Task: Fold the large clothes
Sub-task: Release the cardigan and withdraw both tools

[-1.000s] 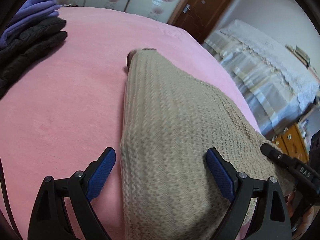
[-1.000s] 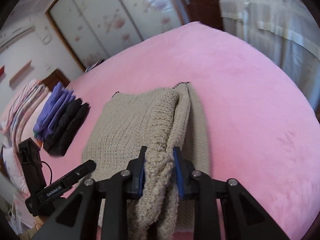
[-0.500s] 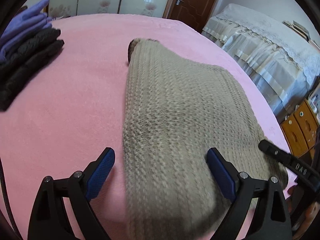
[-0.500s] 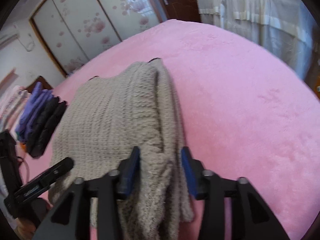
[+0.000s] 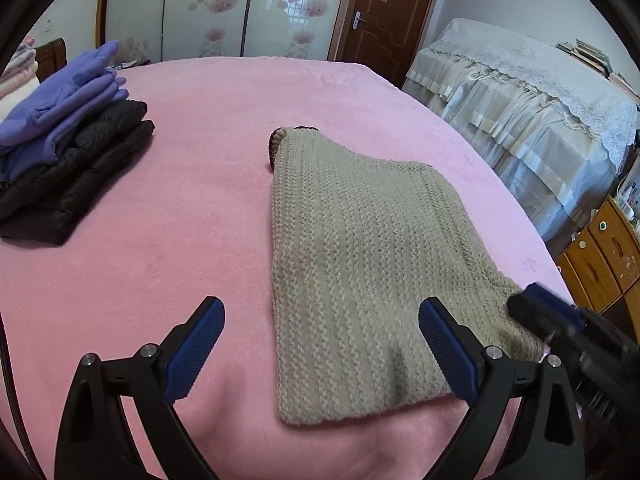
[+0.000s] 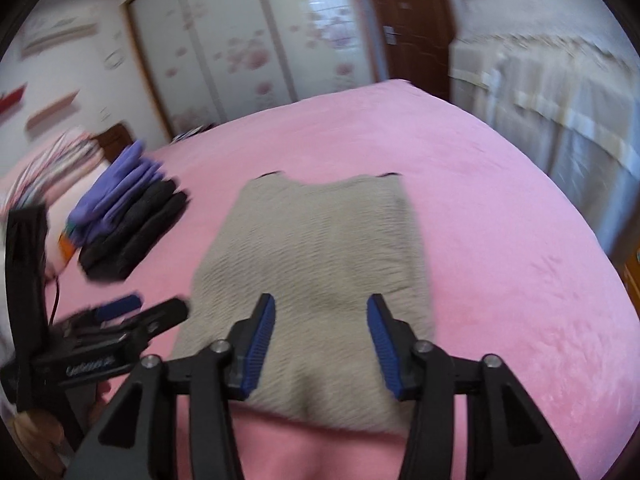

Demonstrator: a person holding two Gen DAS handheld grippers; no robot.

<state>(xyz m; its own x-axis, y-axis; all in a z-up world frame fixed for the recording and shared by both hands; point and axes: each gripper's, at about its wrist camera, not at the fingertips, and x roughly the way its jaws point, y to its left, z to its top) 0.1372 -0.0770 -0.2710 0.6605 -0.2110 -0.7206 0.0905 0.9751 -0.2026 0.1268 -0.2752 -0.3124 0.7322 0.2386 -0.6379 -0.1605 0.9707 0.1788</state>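
A beige knit sweater (image 5: 360,240) lies folded into a flat oblong on the pink bedspread (image 5: 180,220). My left gripper (image 5: 320,304) hovers over the sweater's near left edge. Its jaws are opening wide, with one blue pad over the bedspread and the other over the knit, and they grip nothing. In the right wrist view the sweater (image 6: 320,232) lies flat and blurred. My right gripper (image 6: 321,300) hangs above its near end. Its jaws are closing but stand apart, and the pads do not press the cloth. Each gripper shows at the edge of the other's view.
A stack of folded purple and black clothes (image 5: 72,152) sits at the bed's left side. A lace-covered piece of furniture (image 5: 520,120) and a wooden cabinet (image 5: 600,248) stand to the right. Sliding wardrobe doors and a brown door (image 5: 384,12) are behind.
My right gripper let go of the bunched sweater edge, which now lies flat. Both grippers pulled back and rose a little, so more of the bed shows.
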